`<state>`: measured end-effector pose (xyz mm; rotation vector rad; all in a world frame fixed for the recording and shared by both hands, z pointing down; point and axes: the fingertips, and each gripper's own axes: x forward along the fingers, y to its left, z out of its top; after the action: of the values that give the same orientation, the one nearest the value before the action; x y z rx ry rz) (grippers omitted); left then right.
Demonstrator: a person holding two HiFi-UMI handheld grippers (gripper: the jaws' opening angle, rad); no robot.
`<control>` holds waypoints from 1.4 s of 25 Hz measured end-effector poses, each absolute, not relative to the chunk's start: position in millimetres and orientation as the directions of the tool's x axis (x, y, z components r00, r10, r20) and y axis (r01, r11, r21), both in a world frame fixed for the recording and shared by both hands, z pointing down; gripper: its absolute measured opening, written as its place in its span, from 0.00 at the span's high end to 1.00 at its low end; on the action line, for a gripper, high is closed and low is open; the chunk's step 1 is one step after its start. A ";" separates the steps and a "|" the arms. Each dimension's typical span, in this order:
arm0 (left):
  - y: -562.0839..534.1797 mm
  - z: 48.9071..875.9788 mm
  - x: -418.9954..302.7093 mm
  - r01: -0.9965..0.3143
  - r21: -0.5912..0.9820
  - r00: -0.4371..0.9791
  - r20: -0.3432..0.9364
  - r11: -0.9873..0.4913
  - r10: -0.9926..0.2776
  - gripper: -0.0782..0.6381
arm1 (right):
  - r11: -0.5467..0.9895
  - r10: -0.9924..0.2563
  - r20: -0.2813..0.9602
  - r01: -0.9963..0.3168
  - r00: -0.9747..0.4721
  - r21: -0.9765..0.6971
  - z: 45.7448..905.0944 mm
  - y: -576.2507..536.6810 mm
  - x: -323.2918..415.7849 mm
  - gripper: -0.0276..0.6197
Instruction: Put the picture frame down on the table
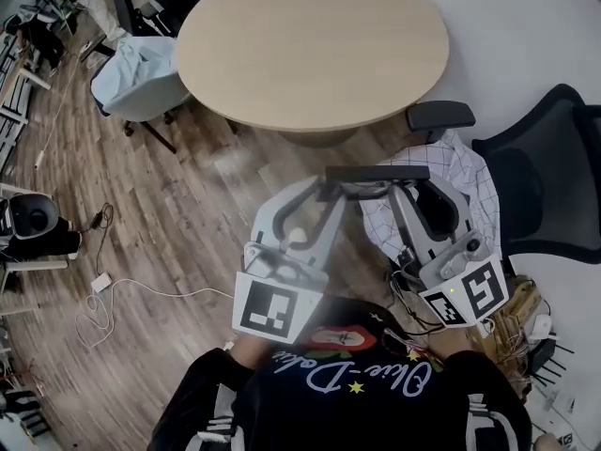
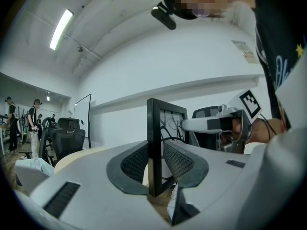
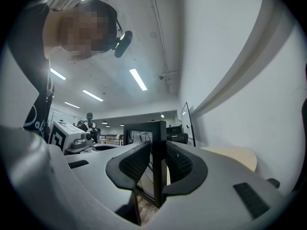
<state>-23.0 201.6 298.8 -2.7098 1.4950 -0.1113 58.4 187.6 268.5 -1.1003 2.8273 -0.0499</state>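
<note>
Round table (image 1: pixel 310 45) lies ahead, black chair (image 1: pixel 549 181) beside it; left tongs (image 2: pixel 156 164) and right tongs (image 3: pixel 156 164) each clamp the picture frame (image 1: pixel 376 173).

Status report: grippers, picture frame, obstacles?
Left gripper, right gripper: both shut on picture frame. Frame upright, not yet over table. Black chair close at right.

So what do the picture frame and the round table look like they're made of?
The picture frame looks like matte black wood or plastic, hard to tell: flat, square-edged, no sheen. The round table has a pale wood-coloured top, smooth and even, probably laminate or veneer.
</note>
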 end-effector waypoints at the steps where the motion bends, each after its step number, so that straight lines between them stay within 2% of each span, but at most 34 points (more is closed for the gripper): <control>1: 195.6 298.7 -27.5 -0.842 -0.071 0.534 0.041 -0.535 -0.845 0.75 | 0.735 -0.678 -0.085 -0.675 -0.730 -0.068 268.1 181.7 53.7 0.84; 26: 77.6 287.4 -114.4 -0.751 -0.038 0.659 0.025 -0.659 -0.752 0.75 | 0.612 -0.791 -0.070 -0.789 -0.608 -0.056 256.4 78.4 -32.5 0.84; 35: 70.4 292.2 -101.4 -0.708 -0.030 0.705 0.024 -0.706 -0.708 0.75 | 0.564 -0.825 -0.050 -0.824 -0.563 -0.046 259.3 74.9 -20.4 0.84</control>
<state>-101.4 70.4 292.2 -2.8841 1.1978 -0.0527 -20.4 74.9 259.3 -1.4360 2.7204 -0.0263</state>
